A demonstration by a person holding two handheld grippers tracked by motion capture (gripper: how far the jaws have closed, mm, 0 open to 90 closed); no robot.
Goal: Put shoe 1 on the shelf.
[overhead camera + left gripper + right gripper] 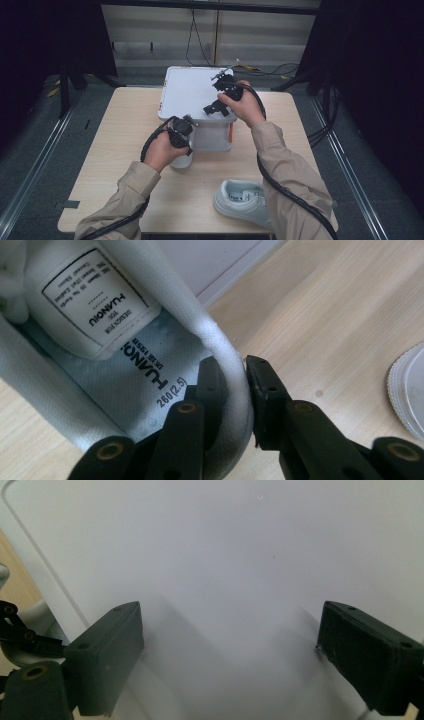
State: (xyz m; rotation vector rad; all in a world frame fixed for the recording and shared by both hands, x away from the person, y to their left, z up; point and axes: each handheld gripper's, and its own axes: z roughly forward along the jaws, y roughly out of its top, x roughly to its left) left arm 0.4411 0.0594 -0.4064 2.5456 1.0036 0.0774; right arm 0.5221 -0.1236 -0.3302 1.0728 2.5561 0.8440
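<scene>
Two white shoes are on the table [125, 130]. The left gripper [235, 385] pinches the heel rim of one shoe [100, 340] just beside the single white box [192, 92]. The second shoe [242, 200] lies near the table's front edge. The right gripper [230, 650], jaws spread wide, hovers over the box lid.

Wide-apart black jaws over the white box lid [240, 555]

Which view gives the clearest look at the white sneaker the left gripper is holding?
The left gripper view: the white sneaker lies close up, insole print readable, its padded collar pinched between the left gripper fingers. In the high view the hand hides most of that sneaker. The right gripper view faces the white plastic box lid instead.
</scene>
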